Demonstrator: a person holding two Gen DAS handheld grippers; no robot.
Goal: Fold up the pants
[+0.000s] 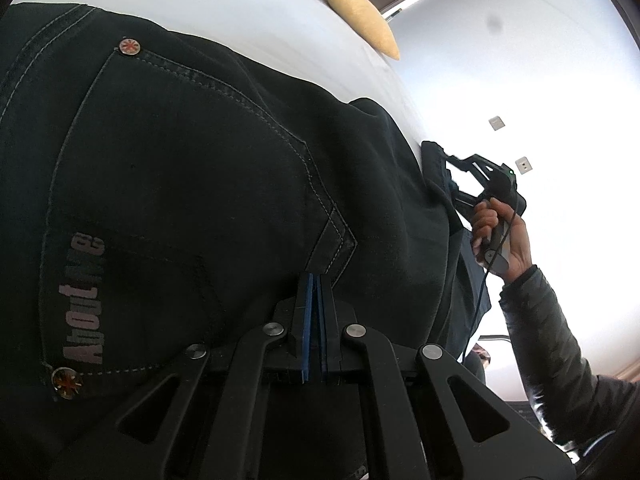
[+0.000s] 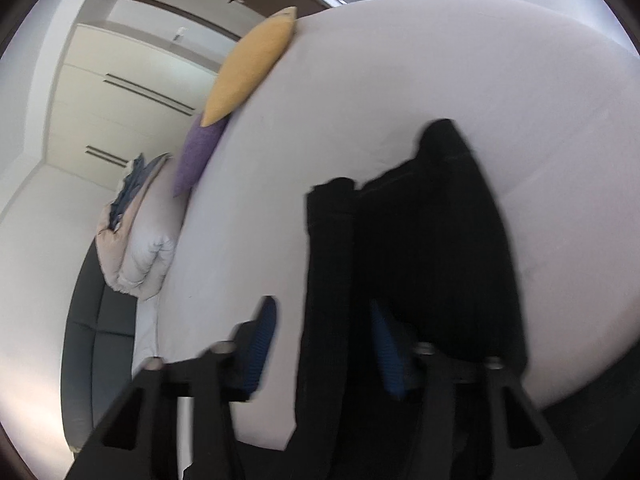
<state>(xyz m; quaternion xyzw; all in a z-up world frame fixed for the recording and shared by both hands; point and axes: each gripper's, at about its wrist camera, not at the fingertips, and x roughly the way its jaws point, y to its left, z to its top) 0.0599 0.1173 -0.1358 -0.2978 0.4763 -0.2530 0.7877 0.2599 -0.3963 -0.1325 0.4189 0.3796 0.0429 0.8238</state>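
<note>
- Pants (image 1: 180,168) lie on the white bed (image 1: 248,12), dark denim, back pocket w/ rivets and printed lettering facing up; seat end close under the left cam, leg part running toward the right one; in the right view they read as a long dark strip w/ a doubled edge, so prob. already folded lengthwise, tho blur makes that uncertain
- Left gripper (image 1: 316,280): blue pads pressed together, pinching the fabric at the pocket's lower point; looks like a firm hold on the pants
- Right gripper (image 2: 320,340): pads apart in its own view, a dark band of cloth between them; pads don't look to press on it; blurred, so contact can't be told
- Judgement: mid-task; crosswise fold(s) left, plus smoothing
- Around: yellow cushion (image 2: 252,64) and purple cushion (image 2: 200,156) at the bed's far edge; bundled duvet (image 2: 136,240) beside them; all well apart from the pants; nothing blocks the fold
- Person's right hand (image 1: 500,236), dark sleeve, grips the handle
</note>
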